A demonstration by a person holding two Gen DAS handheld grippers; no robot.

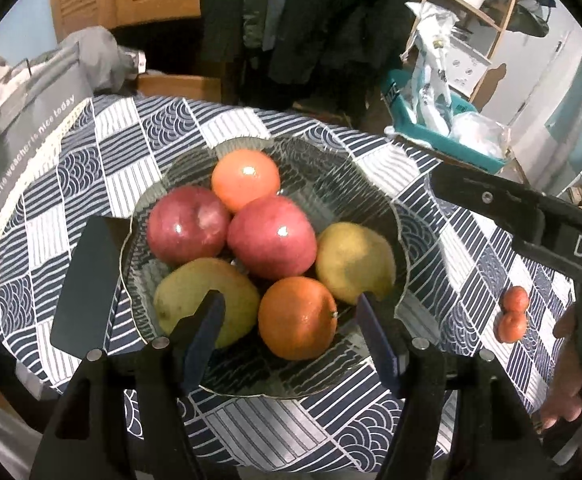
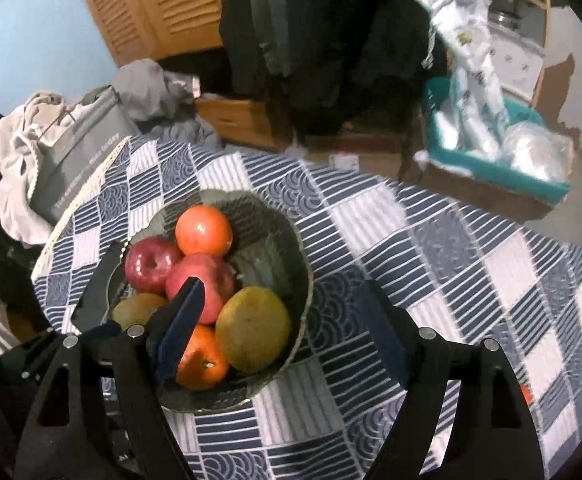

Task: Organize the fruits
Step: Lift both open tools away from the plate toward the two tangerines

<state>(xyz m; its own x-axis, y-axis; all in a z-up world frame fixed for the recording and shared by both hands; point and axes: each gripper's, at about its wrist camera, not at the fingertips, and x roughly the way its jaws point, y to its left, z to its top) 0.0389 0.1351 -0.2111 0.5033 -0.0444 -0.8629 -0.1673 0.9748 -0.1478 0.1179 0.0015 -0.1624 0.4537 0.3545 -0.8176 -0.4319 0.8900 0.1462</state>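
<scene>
Nearest the left wrist camera, the left tongs hang over the near rim of the glass bowl, jaws apart and pressing on nothing; the near orange sits in the gap between them without being touched. Nearest the right wrist camera, the right tongs stand wide open and empty, their left finger over the bowl's near side and their right finger outside the bowl, over the cloth.

All the large fruit lies inside the bowl. At its near rim are the orange and, to the orange's left, a green pear. A second pear rests against the bowl's right wall. Two red apples sit side by side in the middle, touching, and a second orange lies behind them at the far side.

Right of the bowl and well apart from it, two small red fruits lie touching each other on the checked tablecloth of the worktop. Just beyond them a hand grips the right tool's black handle.

Past the worktop's far left edge stands a grey bag with white lettering, with crumpled clothing around it. Beyond the far right edge is a teal basket of plastic packages, and dark coats hang behind.
</scene>
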